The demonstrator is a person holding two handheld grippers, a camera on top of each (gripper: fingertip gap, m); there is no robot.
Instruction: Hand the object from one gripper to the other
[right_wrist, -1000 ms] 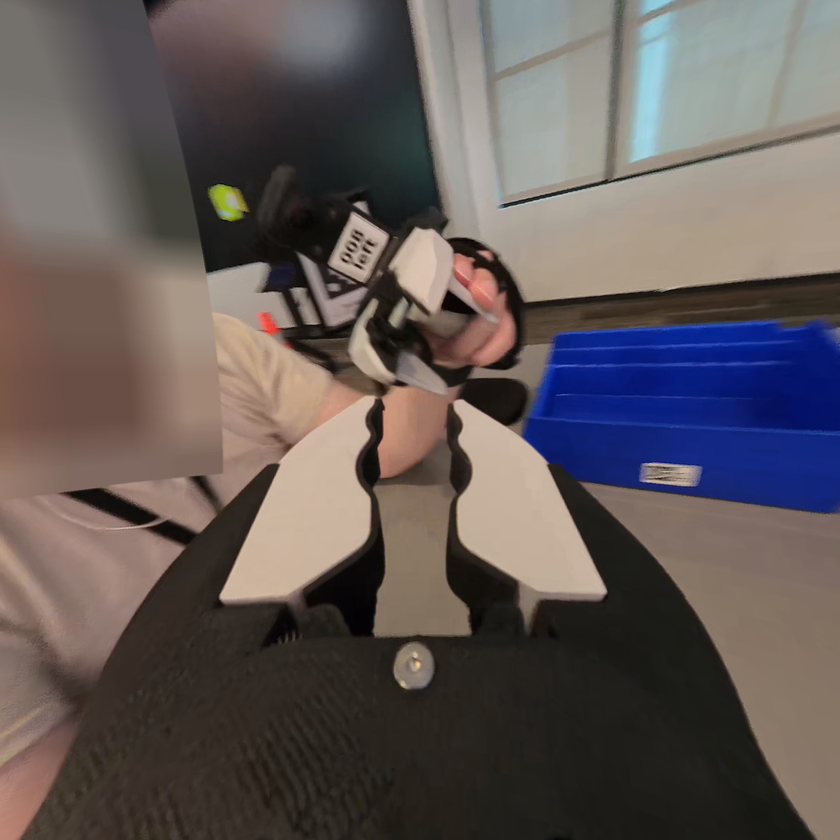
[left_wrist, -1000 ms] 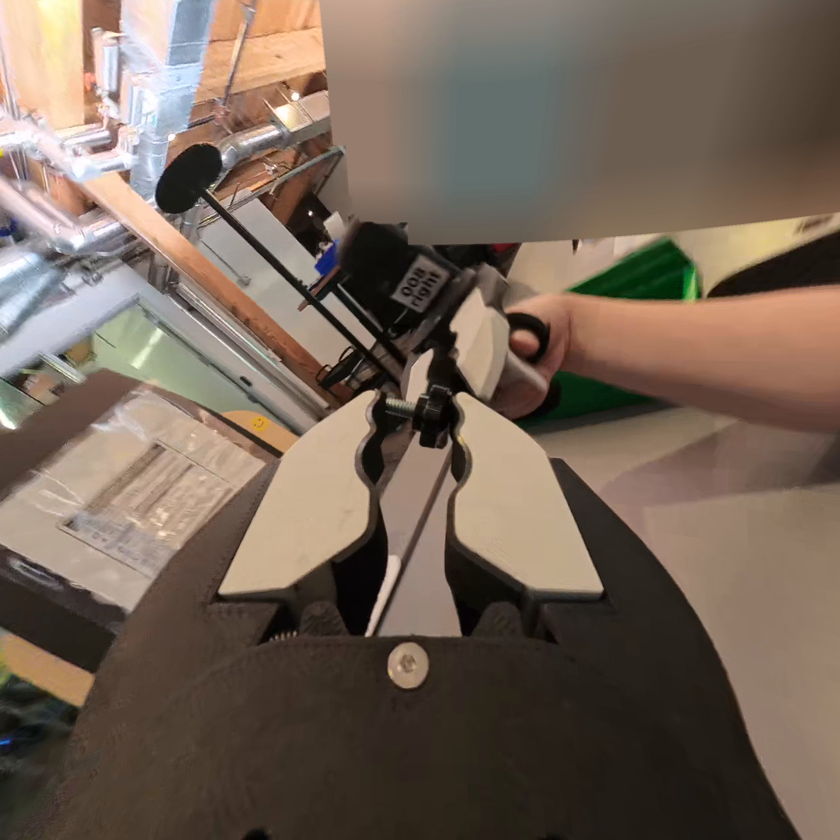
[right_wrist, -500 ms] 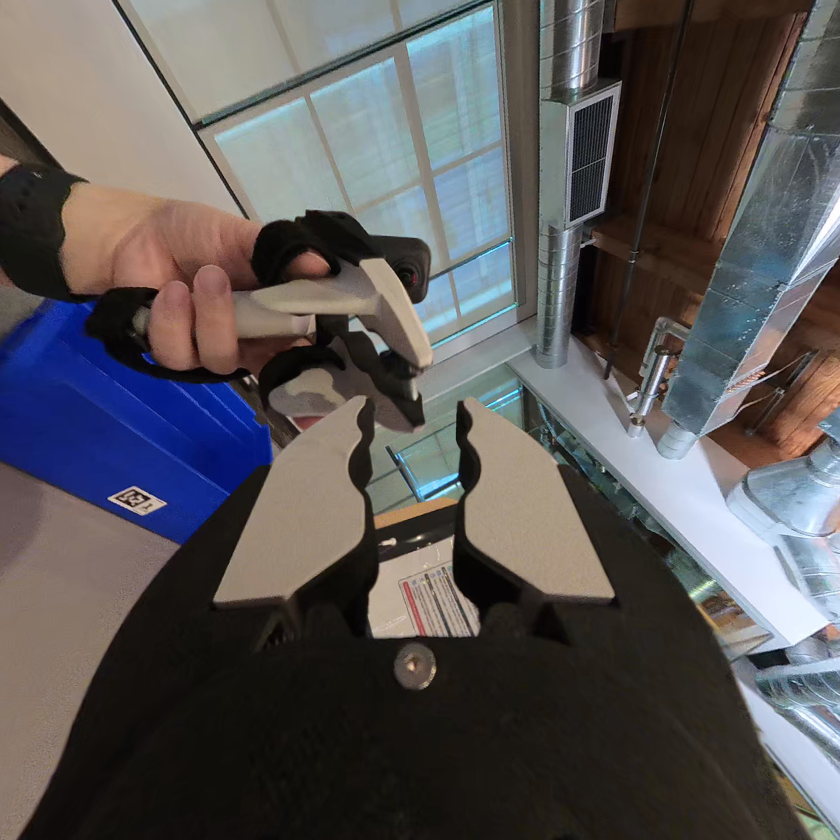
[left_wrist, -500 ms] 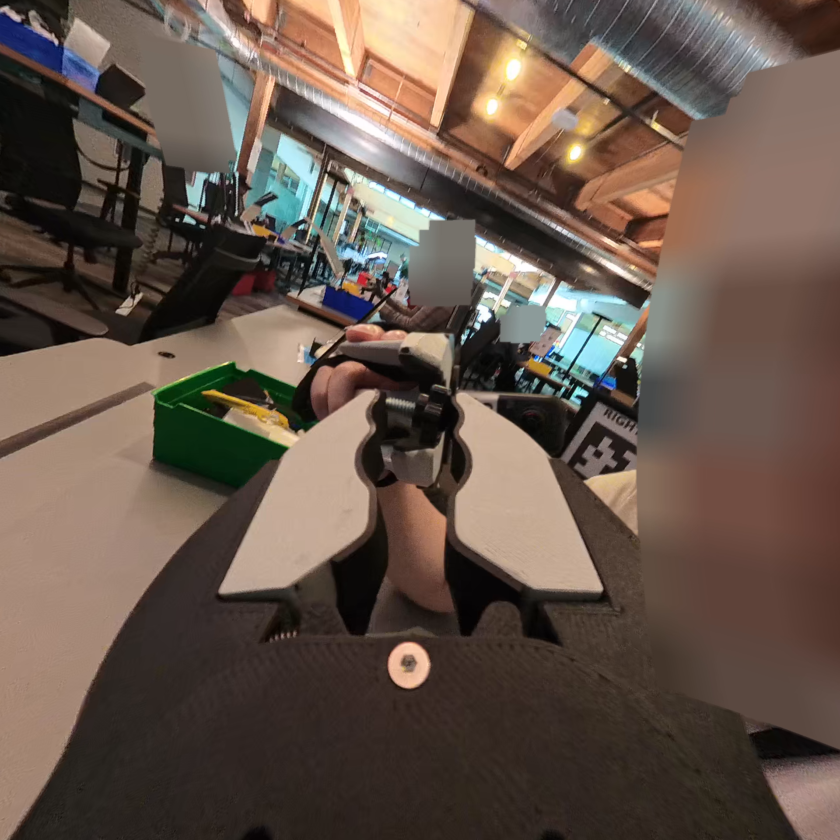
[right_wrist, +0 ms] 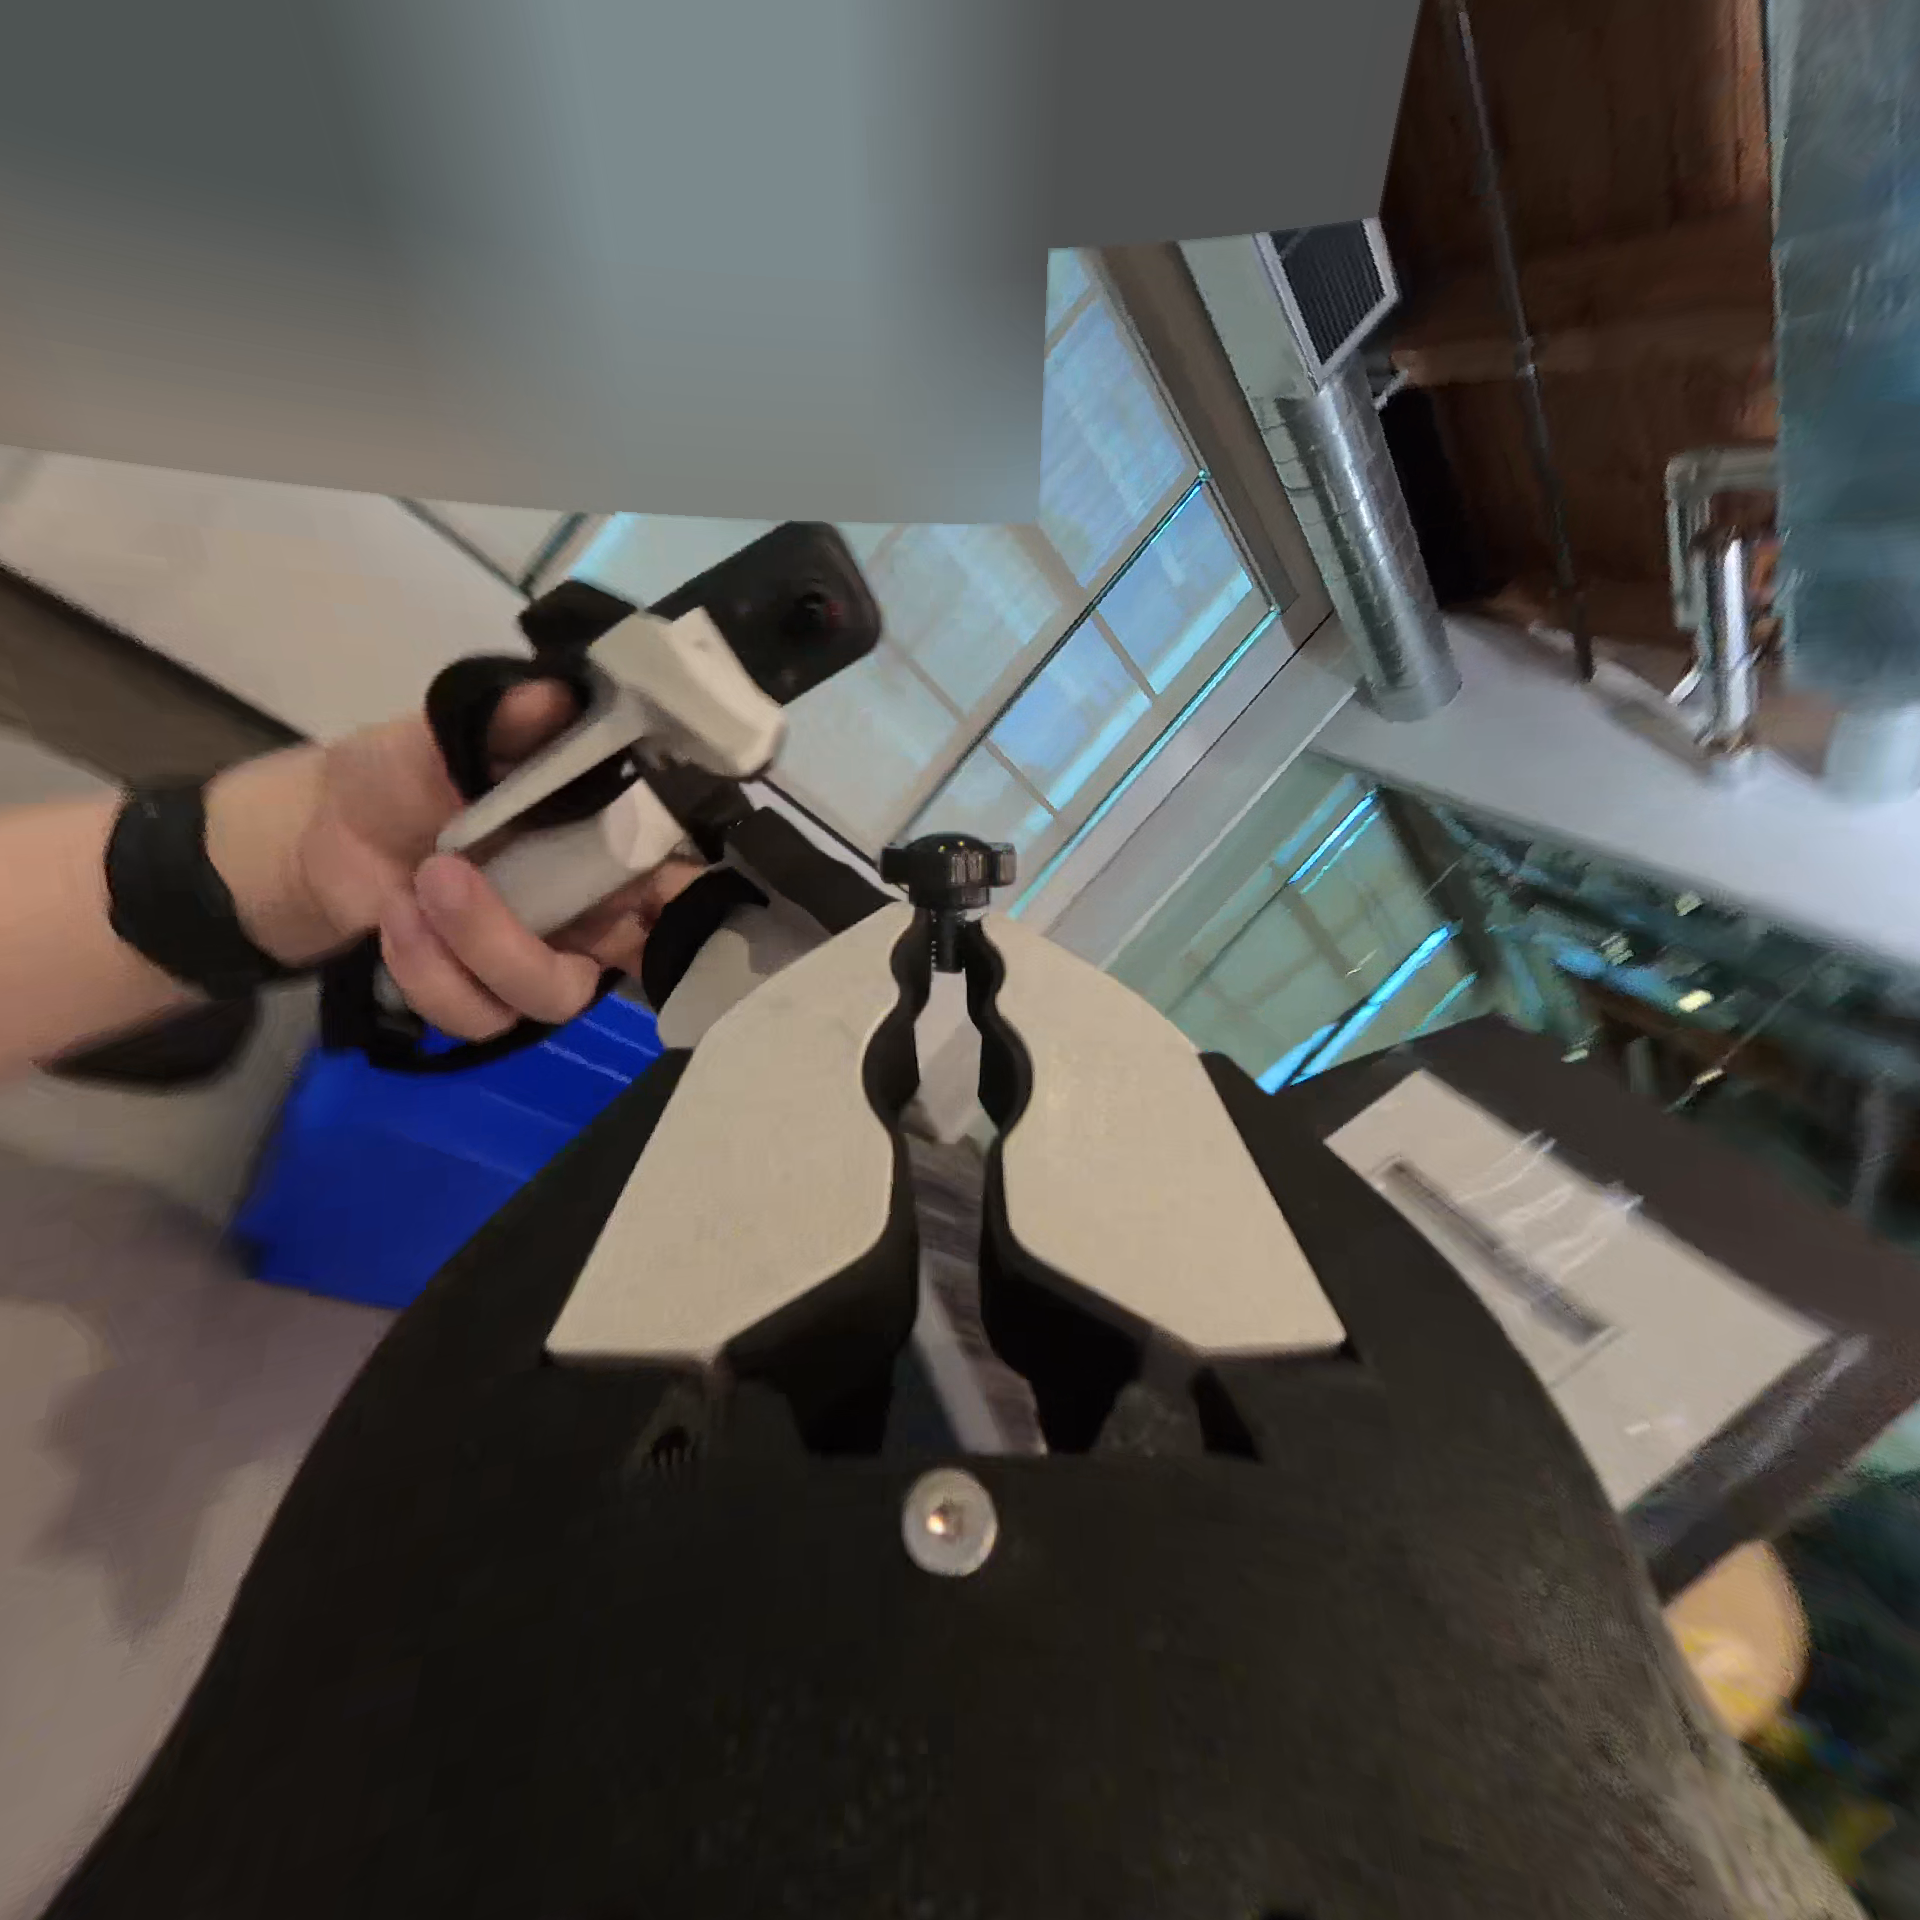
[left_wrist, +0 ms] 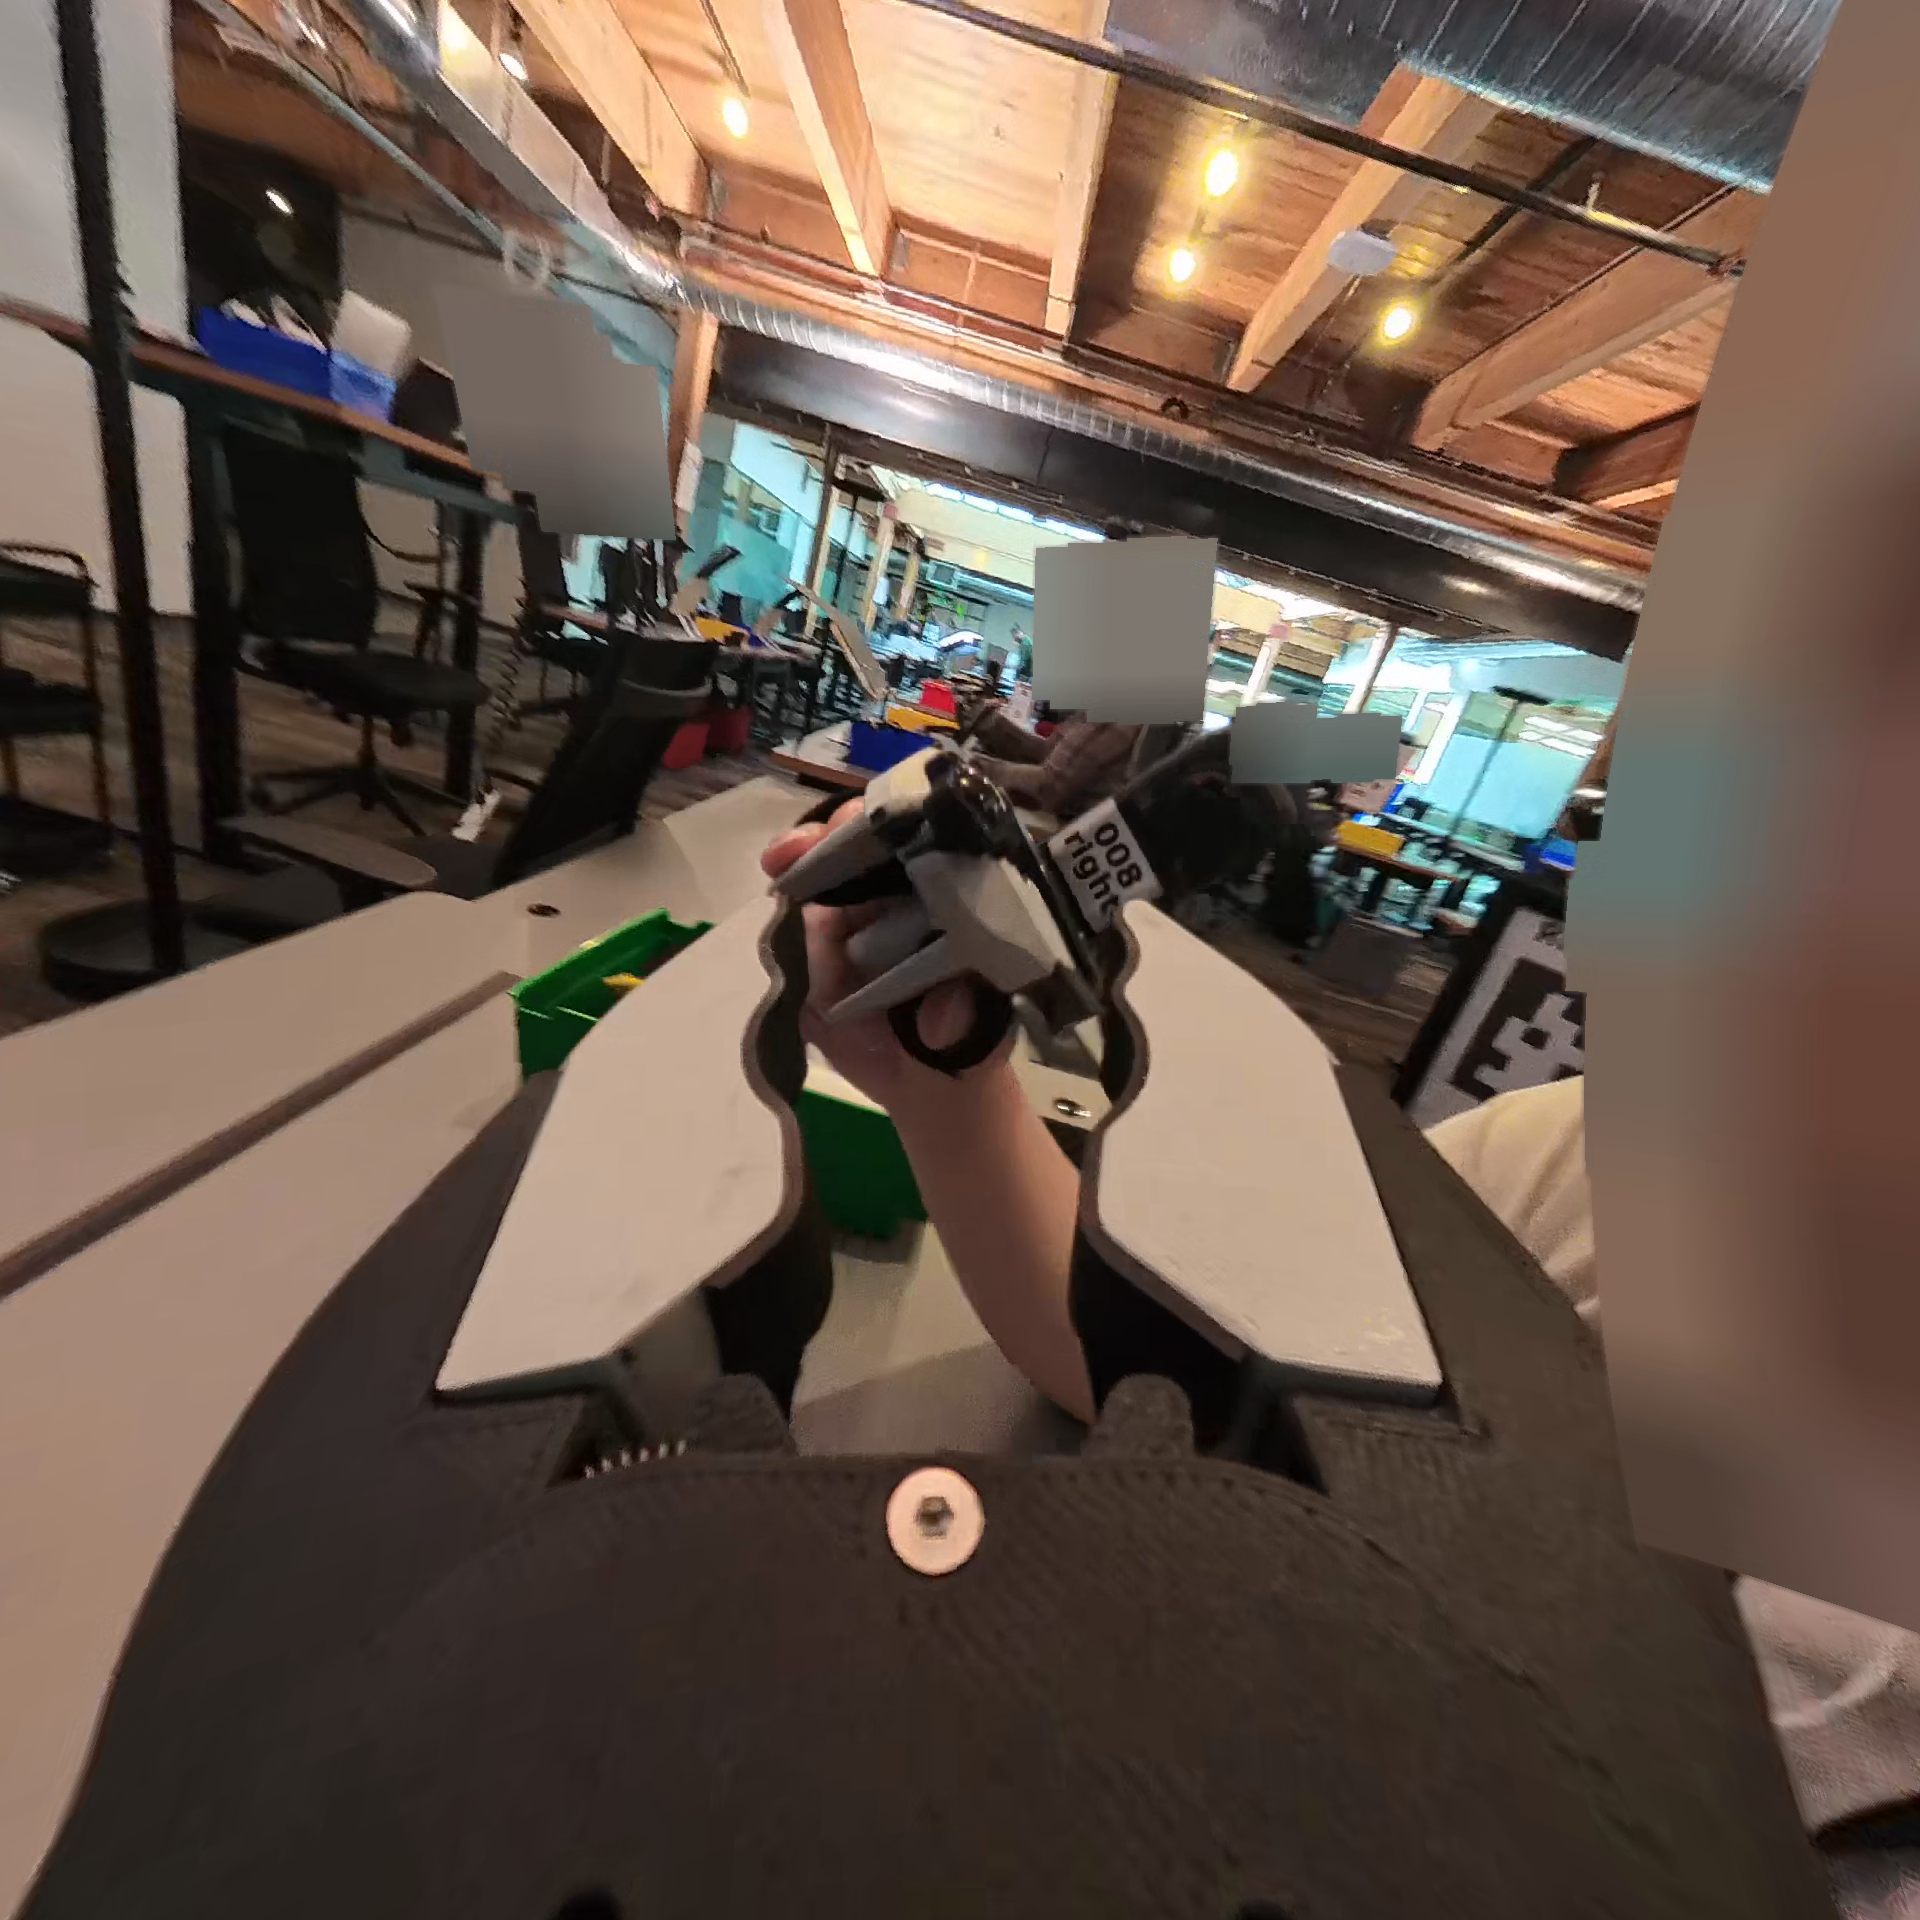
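Desk (left_wrist: 208, 1091) is seen far left in the left wrist view, grey and flat. A green bin (left_wrist: 582, 987) is set on it, partly hidden behind the tongs. The left tongs (left_wrist: 945, 935) are spread wide, and nothing is held in them. Just past their tips the other tool is seen, gripped by the right hand (left_wrist: 883, 997). A black-and-white marker board (left_wrist: 1507, 1018) is stood at the far right.

In the right wrist view, the left hand (right_wrist: 395, 883) is seen on the left, above a blue bin (right_wrist: 416, 1164). In the middle, the right tongs (right_wrist: 948, 951) are almost closed. A small black knob screw (right_wrist: 948, 868) is pinched by its thin stem at the very tips, with the knob poking out past them. Windows (right_wrist: 1143, 623) and a silver pipe (right_wrist: 1351, 540) are seen to the right.

The knob screw is judged to be light, hard and stiff, so it should not be bent or broken. Its stem is thin, so it could be twisted or let slip. The bumpy knob is left free, and it is likely the best part to be grabbed. Nothing is seen in the way between the two tools. If the screw is dropped, it may be lost by rolling off.
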